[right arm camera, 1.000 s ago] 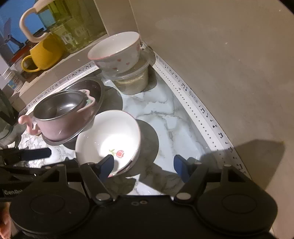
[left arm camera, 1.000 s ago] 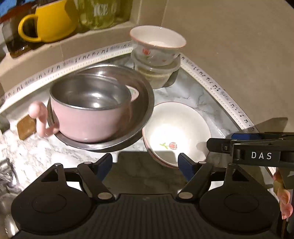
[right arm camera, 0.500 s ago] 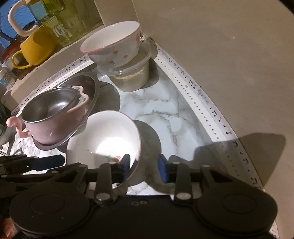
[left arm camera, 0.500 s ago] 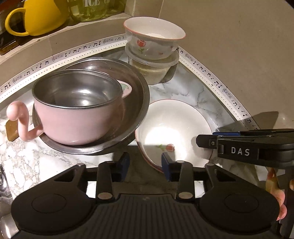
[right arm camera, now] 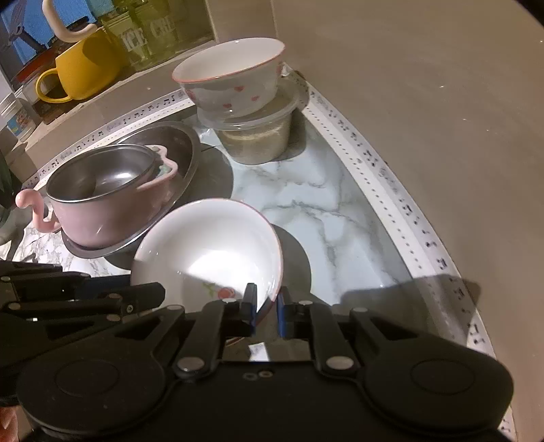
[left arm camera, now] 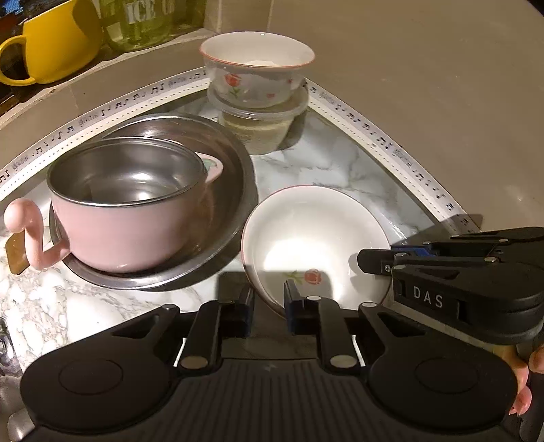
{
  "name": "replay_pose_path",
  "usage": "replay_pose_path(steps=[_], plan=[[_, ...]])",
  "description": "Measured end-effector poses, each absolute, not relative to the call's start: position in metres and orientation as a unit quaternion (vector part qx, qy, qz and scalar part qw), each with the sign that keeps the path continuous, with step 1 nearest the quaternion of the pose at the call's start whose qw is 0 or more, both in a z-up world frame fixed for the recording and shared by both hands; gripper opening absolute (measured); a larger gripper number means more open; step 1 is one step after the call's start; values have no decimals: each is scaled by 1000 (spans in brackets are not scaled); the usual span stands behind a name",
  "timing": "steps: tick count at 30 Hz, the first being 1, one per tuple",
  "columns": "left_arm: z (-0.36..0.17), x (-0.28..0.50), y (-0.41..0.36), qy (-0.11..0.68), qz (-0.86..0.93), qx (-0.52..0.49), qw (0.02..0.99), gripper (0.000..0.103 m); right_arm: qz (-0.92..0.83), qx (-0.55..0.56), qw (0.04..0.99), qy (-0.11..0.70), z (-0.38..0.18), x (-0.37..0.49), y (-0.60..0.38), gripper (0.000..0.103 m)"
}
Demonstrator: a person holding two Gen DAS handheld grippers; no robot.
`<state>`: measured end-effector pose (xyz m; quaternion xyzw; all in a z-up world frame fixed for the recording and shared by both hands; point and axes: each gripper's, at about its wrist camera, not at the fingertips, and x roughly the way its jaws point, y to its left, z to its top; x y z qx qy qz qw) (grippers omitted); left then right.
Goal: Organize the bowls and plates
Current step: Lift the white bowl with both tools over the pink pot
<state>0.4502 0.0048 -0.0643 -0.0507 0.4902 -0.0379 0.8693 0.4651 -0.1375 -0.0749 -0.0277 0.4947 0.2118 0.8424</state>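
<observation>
A white bowl (left arm camera: 316,238) with a small red flower painted inside sits on the marble counter (left arm camera: 326,159). My left gripper (left arm camera: 268,306) has the bowl's near left rim between its blue pads, and its jaws are closing on it. In the right wrist view the same bowl (right arm camera: 210,251) has its near right rim pinched in my right gripper (right arm camera: 266,307), which is shut on it. The bowl looks tilted there. A pink steel-lined bowl (left arm camera: 129,221) with a curled handle rests inside a wide steel basin (left arm camera: 234,176) to the left.
A floral bowl (left arm camera: 255,68) stands on a lidded plastic container (left arm camera: 261,125) in the back corner. A yellow mug (left arm camera: 57,44) and a glass jar (left arm camera: 149,20) sit on the ledge behind. A beige wall (left arm camera: 425,102) bounds the counter on the right.
Both grippers' jaws have come together from wide open onto the white bowl's near rim. Both views have edged slightly closer to the bowl.
</observation>
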Motion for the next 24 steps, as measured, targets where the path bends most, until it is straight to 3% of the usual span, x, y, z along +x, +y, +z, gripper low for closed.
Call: replay_pose_path(steps=[12,24], plan=[[-15,441,0,448,-51,-38,892,16,207,-24,867,452,-29,453,-152,12],[51,452,51,411,-6,-25,911,17,246,-12,882,401,34,475,-101,12]])
